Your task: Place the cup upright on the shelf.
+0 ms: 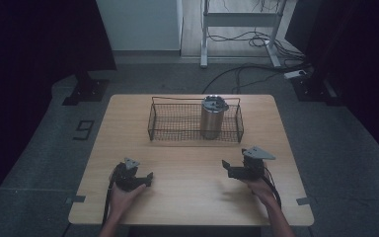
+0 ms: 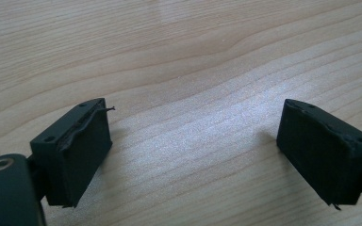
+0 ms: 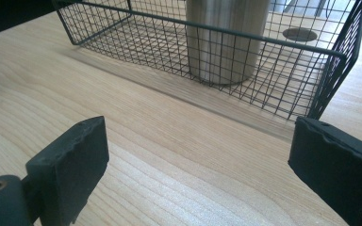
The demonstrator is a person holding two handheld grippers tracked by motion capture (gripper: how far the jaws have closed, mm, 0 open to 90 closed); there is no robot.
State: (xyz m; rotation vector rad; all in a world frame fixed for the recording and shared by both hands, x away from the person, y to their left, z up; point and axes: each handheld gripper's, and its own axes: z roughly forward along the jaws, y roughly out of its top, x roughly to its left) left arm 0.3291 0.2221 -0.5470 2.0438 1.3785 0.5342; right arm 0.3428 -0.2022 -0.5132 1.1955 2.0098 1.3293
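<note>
Right now I am holding the 2 grippers low over the wooden surface [image 1: 187, 197], well short of the wire basket [image 1: 158, 123] lying toward its far edge. Inside the basket's right half, a steel tumbler [image 1: 212, 118] is standing upright with its lid on. My right gripper [image 1: 229, 168] is pointing toward that basket, its jaws standing apart with nothing between them. My left gripper [image 1: 148, 178] is sitting near the front left, its jaws also gaping wide over bare wood.
</note>
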